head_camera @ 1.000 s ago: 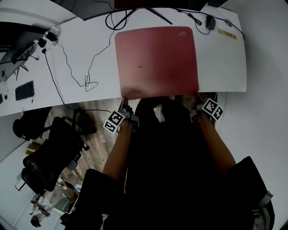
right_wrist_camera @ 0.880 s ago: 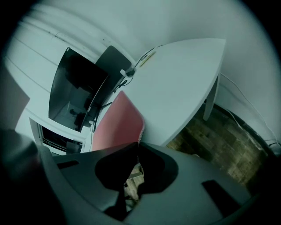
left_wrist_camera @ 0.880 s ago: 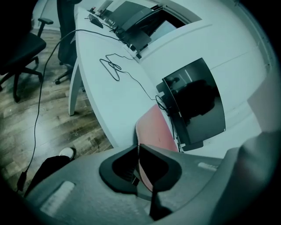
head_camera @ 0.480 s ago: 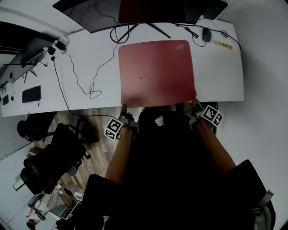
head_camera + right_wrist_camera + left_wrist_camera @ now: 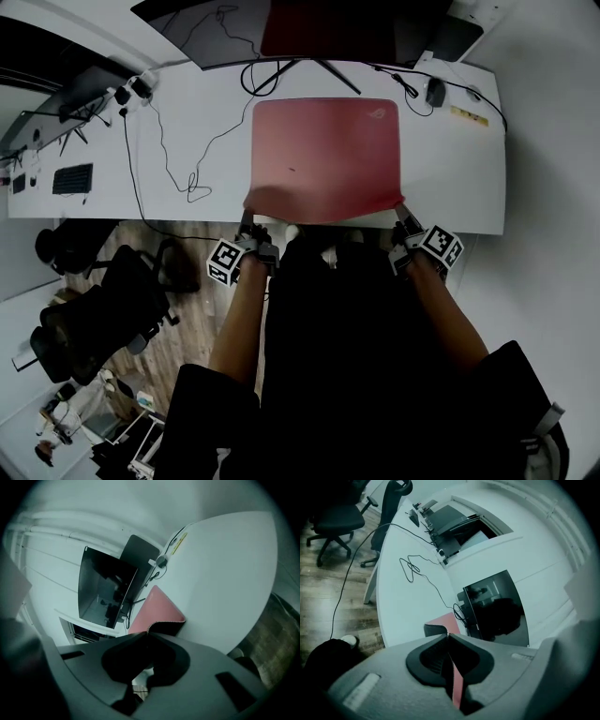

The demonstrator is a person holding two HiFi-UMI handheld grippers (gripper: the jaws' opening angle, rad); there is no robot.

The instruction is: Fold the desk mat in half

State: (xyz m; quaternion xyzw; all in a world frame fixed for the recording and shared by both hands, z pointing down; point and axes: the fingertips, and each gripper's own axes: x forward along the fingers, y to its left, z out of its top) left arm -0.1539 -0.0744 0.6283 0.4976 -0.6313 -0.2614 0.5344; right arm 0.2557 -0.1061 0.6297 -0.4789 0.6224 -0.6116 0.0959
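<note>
The red desk mat [image 5: 326, 155] lies on the white desk [image 5: 464, 192] in front of the monitor. Its near edge is raised off the desk and throws a shadow beneath. My left gripper [image 5: 248, 227] is shut on the near left corner; in the left gripper view a red strip of mat [image 5: 457, 686] runs between the closed jaws of that gripper [image 5: 449, 637]. My right gripper [image 5: 401, 217] is shut on the near right corner. In the right gripper view the mat [image 5: 157, 607] curls up from the desk into the tip of the right gripper [image 5: 149, 632], its dark underside showing.
A dark monitor [image 5: 319, 28] on a stand sits behind the mat. Loose black cables [image 5: 187, 178] trail over the desk's left part. A mouse [image 5: 435, 92] and a yellow label [image 5: 469, 115] lie at the back right. An office chair [image 5: 94, 319] stands on the wooden floor at the left.
Both grippers have risen with the mat's near corners. The near edge, flat at the desk's front edge before, now hangs above the desk.
</note>
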